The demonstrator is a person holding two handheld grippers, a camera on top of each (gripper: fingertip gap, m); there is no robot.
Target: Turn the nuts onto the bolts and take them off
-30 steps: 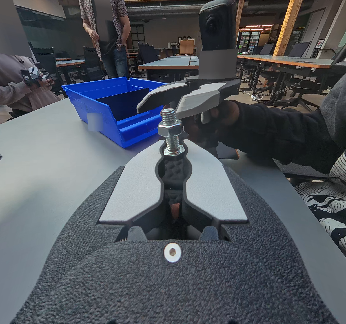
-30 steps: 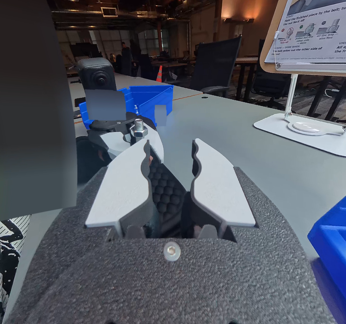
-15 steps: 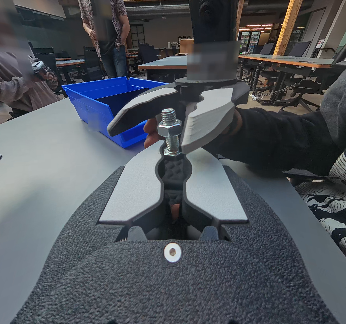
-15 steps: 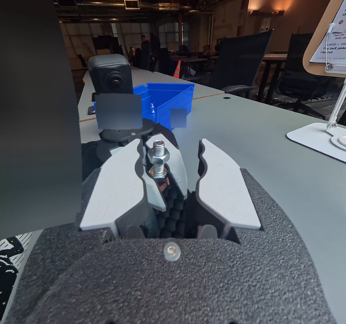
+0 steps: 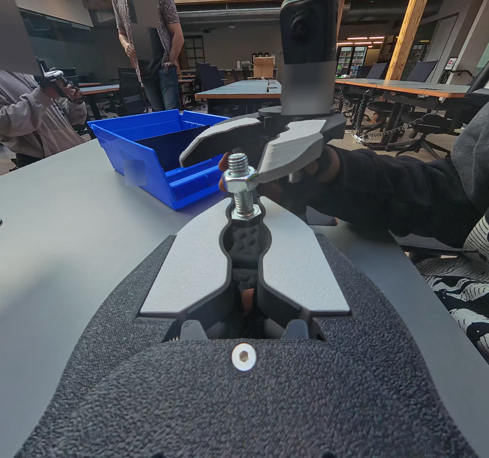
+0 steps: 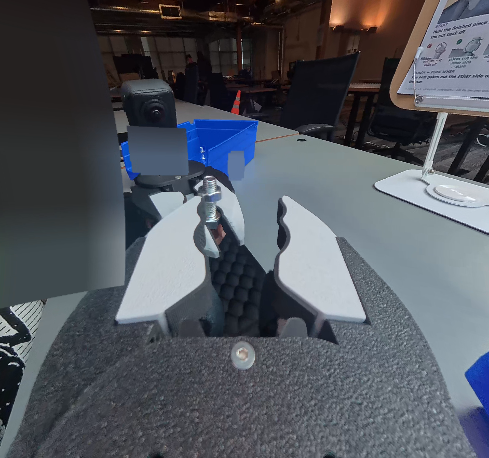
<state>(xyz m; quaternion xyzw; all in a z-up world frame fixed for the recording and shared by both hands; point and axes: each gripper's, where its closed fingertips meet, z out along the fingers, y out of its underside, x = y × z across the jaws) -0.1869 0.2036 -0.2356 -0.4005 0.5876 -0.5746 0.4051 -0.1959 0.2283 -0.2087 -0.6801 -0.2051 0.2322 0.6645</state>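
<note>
A silver bolt point(image 5: 242, 201) stands upright, with its hex base pinched between the tips of my left gripper point(image 5: 244, 208), which is shut on it. A silver nut point(image 5: 239, 180) sits partway down the thread. My right gripper point(image 5: 222, 170) is open just behind the bolt, and one fingertip point(image 5: 264, 175) touches the nut's right side. In the right wrist view the right gripper point(image 6: 240, 201) is open. The nut point(image 6: 210, 194) and bolt point(image 6: 211, 211) stand at the tip of its left finger point(image 6: 169, 254), not between the fingers. The left gripper point(image 6: 217, 230) holds the bolt from below.
A blue bin point(image 5: 148, 148) stands on the grey table point(image 5: 66, 220) behind the bolt; it also shows in the right wrist view point(image 6: 225, 138). A sign on a white stand point(image 6: 412, 188) is at the right, and another blue bin point(image 6: 479, 381) at the lower right. People stand beyond the table. Only a small space, under 4 cm, lies between the two pairs of fingers.
The open right gripper closed in around the nut half a second ago, then drew back and sideways, so the nut is now at one fingertip. The left gripper has held the bolt still.
</note>
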